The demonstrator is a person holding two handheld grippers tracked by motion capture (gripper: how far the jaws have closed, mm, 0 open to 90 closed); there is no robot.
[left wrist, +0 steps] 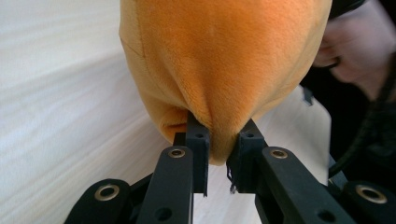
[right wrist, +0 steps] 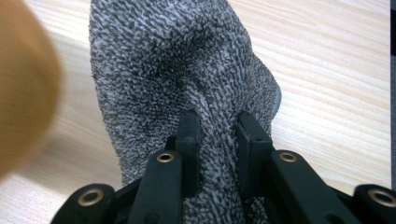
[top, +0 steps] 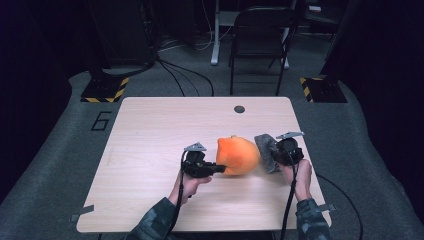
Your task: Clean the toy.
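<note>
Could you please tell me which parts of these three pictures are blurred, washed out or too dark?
High view: the room around the table is nearly black, the tabletop evenly lit. Left gripper view: the tabletop is washed out to white; the hand at upper right is blurred; the plush is sharp. Right gripper view: the plush is an orange blur at left; the grey cloth is sharp.

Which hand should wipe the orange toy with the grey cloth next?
Right, probably. The right gripper already pinches the grey cloth beside the orange toy, while the left gripper is busy pinching a fold of the toy, holding it.
</note>
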